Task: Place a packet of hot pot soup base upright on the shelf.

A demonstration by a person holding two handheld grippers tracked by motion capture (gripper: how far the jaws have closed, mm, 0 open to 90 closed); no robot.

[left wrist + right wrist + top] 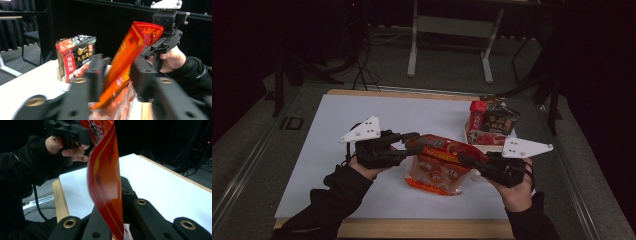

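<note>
High view: orange packet (438, 167) held up over the near middle of the white table (362, 115), between both grippers; right gripper (468, 160) clamped tight on the packet's right end, jaws narrow on the foil; left gripper (412, 139) at the packet's left top edge; left gripper view shows its jaws part-open, packet edge between them, pads not pressing; box of sauce packets (490, 124) at far right.

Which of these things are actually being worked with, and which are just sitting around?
In use:
- orange-red packet
- left tool, jaws open around the packet's edge
- right tool, shut on the packet

Lying about:
- pile of snack packs
- white table sheet
</note>
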